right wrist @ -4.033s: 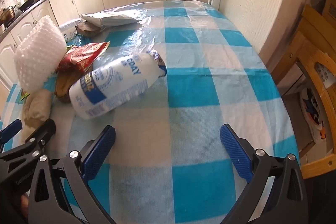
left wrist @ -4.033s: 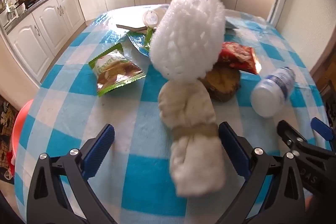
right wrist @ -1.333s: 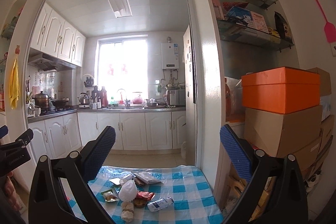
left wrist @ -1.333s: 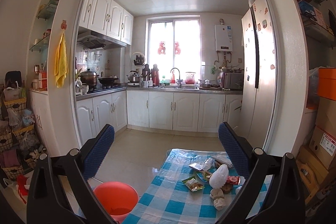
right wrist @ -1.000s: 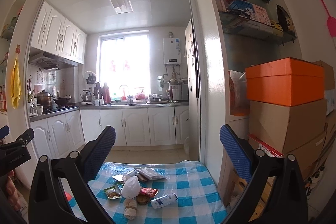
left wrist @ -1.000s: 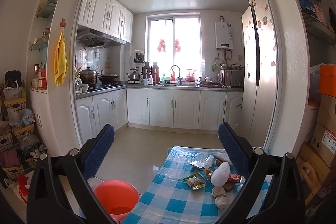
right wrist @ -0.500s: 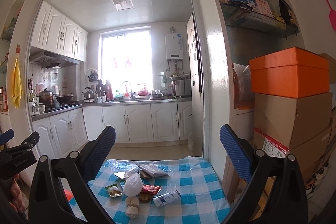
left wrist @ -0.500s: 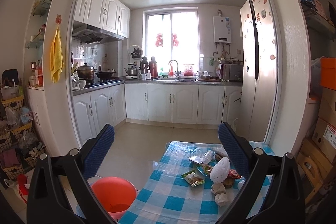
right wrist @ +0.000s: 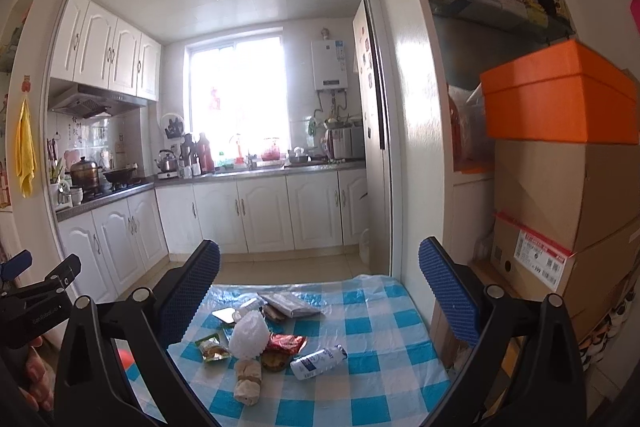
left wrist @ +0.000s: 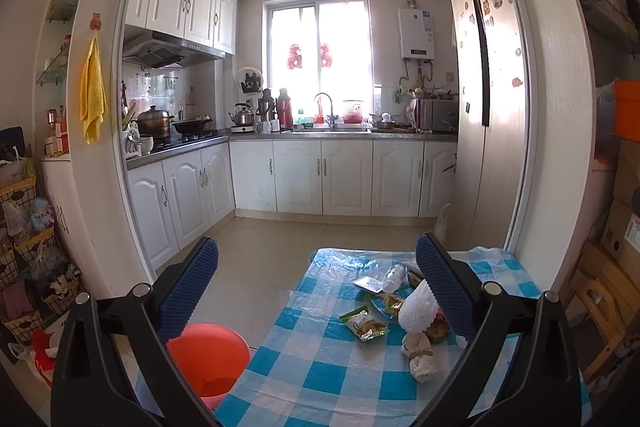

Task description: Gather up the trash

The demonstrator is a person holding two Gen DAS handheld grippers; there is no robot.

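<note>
Trash lies in a cluster on the blue-checked table (left wrist: pixel 320 379) (right wrist: pixel 380 379): a white foam net (left wrist: pixel 416 309) (right wrist: pixel 250 335), a green snack bag (left wrist: pixel 364 325) (right wrist: pixel 214 347), a red snack bag (right wrist: pixel 286 343), a white plastic bottle (right wrist: pixel 318 357), a beige crumpled wad (left wrist: pixel 418 357) (right wrist: pixel 248 381) and a clear bottle (left wrist: pixel 394 277). My left gripper (left wrist: pixel 316 287) and right gripper (right wrist: pixel 320 291) are both open and empty, held high and well back from the table.
An orange bucket (left wrist: pixel 204 355) stands on the floor left of the table. White kitchen cabinets (left wrist: pixel 320 175) lie beyond. Stacked cardboard boxes (right wrist: pixel 560 207) with an orange box (right wrist: pixel 556 95) on top stand at the right. A wooden chair (left wrist: pixel 600 311) is at the table's right.
Four seconds ago both grippers were low over the trash; they have since pulled back and up. In the last second both views dipped slightly, showing more of the table.
</note>
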